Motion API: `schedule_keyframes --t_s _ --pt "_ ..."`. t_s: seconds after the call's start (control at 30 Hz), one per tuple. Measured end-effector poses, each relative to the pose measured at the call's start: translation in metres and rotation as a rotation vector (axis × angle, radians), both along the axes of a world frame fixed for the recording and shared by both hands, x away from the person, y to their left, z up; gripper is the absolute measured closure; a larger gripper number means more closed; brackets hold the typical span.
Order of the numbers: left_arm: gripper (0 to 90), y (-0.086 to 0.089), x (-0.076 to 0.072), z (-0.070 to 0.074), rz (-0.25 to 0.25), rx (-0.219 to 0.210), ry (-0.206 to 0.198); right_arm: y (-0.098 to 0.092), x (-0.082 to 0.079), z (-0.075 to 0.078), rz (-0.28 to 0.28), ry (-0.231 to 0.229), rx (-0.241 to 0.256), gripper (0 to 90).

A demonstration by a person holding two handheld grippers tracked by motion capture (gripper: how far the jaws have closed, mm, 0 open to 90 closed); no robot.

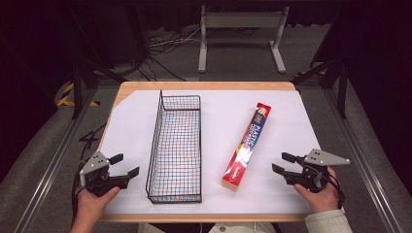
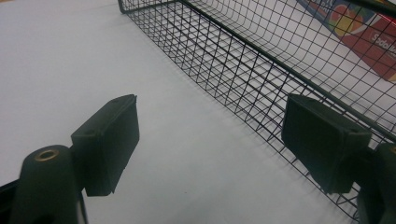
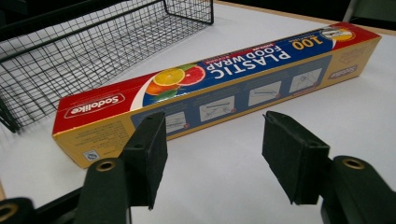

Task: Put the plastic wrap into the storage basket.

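A dim room with dark curtains, loose cables on a grey floor and a pale metal stand at the back surrounds a wooden table [image 1: 204,86] covered by a smooth white sheet [image 1: 286,121]. On that sheet we see a long, narrow wire basket [image 1: 176,145], black, its fine square mesh rising into low walls, lying lengthwise away from the person. To its right, apart from it, lies a slim rectangular carton of plastic food wrap [image 1: 247,145], glossy cardboard in red, blue and yellow, angled so its far end leans to the right. Printed citrus slices and white lettering run along its top face.

We hold the left gripper [image 1: 123,165] near the table's front left corner, just beside the basket's left wall; its two black, blocky jaws stand spread with nothing between them. In the left gripper view the matte pads [image 2: 109,142] frame bare white sheet, and the basket's mesh runs diagonally past the right-hand jaw, with the carton's red print visible through the wire.

We hold the right gripper [image 1: 283,162] near the front right, its jaws likewise spread and empty, pointing towards the carton's near end but not touching it. In the right gripper view the carton lies crosswise just beyond the jaws, sharp-edged and flat on the sheet, the basket behind it at upper left.
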State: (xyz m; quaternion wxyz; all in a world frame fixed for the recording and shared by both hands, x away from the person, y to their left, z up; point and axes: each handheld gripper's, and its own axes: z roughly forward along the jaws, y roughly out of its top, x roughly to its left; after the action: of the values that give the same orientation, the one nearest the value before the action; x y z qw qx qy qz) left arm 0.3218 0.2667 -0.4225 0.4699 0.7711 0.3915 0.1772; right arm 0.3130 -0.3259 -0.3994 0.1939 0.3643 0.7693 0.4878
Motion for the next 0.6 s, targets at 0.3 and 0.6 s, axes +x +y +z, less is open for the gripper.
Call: schedule_keyframes --t_s 0.3,0.6 --pt "20.1 -0.001 0.001 0.001 0.005 0.006 0.002 0.021 -0.003 0.016 0.08 0.022 -0.014 46.5" --pt "20.4 0.0 0.001 0.001 0.006 -0.011 0.004 0.05 -0.002 0.033 0.163 0.02 -0.013 46.5"
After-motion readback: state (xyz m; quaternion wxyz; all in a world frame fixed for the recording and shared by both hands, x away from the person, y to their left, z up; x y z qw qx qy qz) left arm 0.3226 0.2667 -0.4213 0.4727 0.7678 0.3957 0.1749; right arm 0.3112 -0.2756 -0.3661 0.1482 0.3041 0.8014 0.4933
